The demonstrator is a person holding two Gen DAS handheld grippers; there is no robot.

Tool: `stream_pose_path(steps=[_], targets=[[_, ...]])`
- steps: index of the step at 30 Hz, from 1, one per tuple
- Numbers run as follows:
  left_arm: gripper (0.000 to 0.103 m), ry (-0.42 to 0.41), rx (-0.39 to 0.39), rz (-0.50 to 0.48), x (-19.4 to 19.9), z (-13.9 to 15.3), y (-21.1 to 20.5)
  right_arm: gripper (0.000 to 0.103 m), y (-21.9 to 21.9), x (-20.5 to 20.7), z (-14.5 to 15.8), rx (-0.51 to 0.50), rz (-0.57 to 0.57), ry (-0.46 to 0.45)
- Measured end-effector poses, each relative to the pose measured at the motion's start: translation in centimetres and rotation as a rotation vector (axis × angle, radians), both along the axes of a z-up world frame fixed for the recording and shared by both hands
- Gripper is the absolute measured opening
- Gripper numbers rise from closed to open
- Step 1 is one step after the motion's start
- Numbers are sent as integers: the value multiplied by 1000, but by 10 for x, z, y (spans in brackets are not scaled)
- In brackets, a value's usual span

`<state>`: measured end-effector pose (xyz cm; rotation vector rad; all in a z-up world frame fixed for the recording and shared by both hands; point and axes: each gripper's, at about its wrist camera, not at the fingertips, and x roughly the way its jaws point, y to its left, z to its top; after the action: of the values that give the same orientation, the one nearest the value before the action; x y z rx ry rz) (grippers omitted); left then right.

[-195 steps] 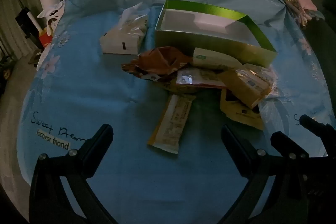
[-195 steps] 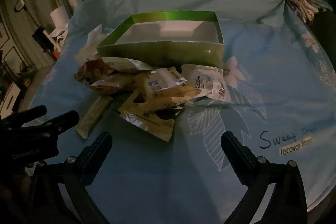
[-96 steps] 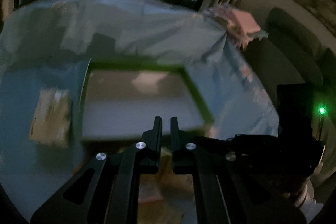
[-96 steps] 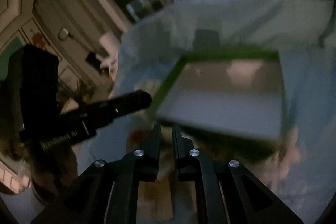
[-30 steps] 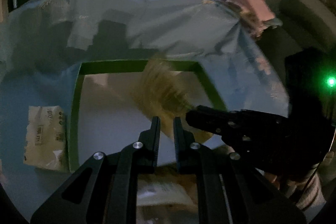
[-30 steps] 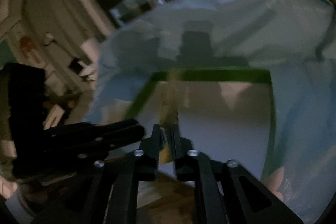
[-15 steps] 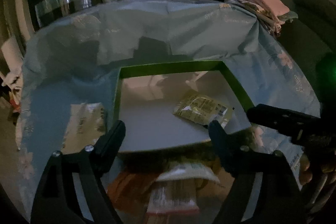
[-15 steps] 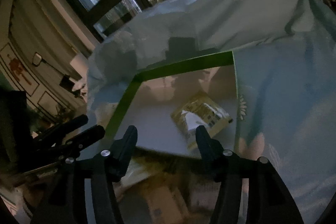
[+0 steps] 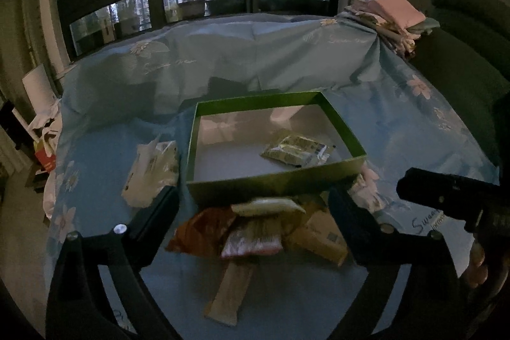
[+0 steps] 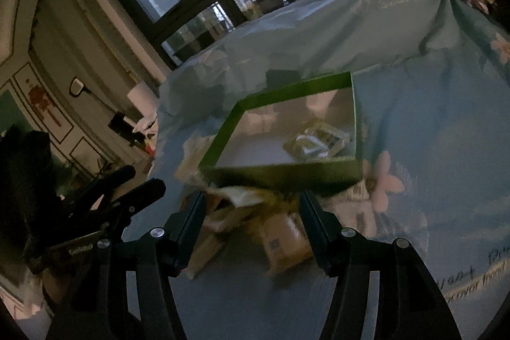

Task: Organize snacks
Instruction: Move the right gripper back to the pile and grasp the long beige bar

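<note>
In the right wrist view, the pile of crinkly snack packets (image 10: 255, 212) at lower middle is smeared, so no words on them can be read. The green cardboard box's (image 10: 280, 176) near wall hides the packets behind it. At lower right, the dark writing on the blue flowery cloth (image 10: 471, 279) is cut off by the edge.

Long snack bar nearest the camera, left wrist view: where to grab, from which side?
Probably the long snack bar at its free near half, coming down from above with tongs across its narrow width. It lies flat on the cloth, its far end tucked under the snack pile.
</note>
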<state>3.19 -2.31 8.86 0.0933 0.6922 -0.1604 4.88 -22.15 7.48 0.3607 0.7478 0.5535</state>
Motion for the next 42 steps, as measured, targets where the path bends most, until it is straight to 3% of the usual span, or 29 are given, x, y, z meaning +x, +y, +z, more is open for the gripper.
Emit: stream_pose_path(steps=[8,15,19,25,31,33,35,39,42], targets=[[97,67,-74,24,-28,-21,28,61,23,-32,-23,-4,61,66],[96,145,-149,105,-41,-63,85,61,55,-42,-57,5,134,144],[95,195,-151,82,-42,-88,98,61,72,-41,-79,32,161,208],[85,263,-159,-34,-37,-118,87,61,90,-35,-100,84,172,270],[71,305,-159,-97,-25,-138,78,61,113,-22,-115,90,182,299],[62,315,-158,-110,-21,-142,77,61,121,-18,-121,89,189,312],[62,313,-157,-121,-20,-144,77,61,128,-15,-124,86,192,320],[39,317,-175,-159,-18,-145,76,61,139,-5,-128,78,192,328],[37,323,-176,-179,-19,-147,75,52,146,1,-130,61,192,324]])
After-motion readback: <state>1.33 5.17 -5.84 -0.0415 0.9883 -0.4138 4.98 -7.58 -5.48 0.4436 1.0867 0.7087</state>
